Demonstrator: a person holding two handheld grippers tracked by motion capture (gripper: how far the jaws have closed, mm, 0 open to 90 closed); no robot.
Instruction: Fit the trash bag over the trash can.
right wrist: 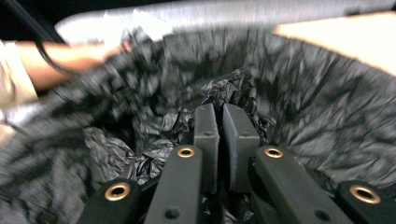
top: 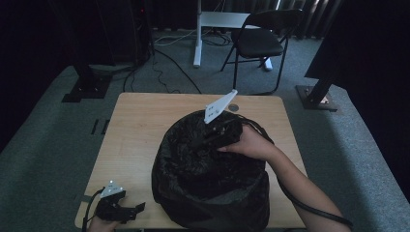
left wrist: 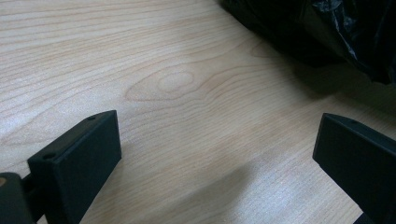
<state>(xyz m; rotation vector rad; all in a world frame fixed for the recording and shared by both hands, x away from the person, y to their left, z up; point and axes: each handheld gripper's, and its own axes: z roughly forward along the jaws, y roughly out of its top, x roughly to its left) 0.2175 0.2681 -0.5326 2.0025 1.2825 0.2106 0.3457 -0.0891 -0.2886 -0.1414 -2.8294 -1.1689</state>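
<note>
1. One black plastic bag (top: 212, 174) lines a round bin on the wooden table (top: 140, 130); its film is crinkled and shiny, and it covers the rim and hangs down the outside wall.
2. The bag stands at the near right part of the table, close to the near edge (in the left gripper view only its dark corner (left wrist: 327, 28) is seen, at the upper right).
3. The right gripper (top: 205, 141) reaches down into the mouth of the bag from the far right side, held by the person's right hand (top: 251, 144).
4. In the right gripper view its jaws stand pressed together, with crumpled black film (right wrist: 233, 88) bunched just around and beyond the tips; whether a fold is pinched between them I cannot tell.
5. The left gripper (top: 140, 208) rests low at the near left corner of the table, just beside the bag and not touching it.
6. Its jaws stand wide apart over bare wood, with nothing between them.
</note>
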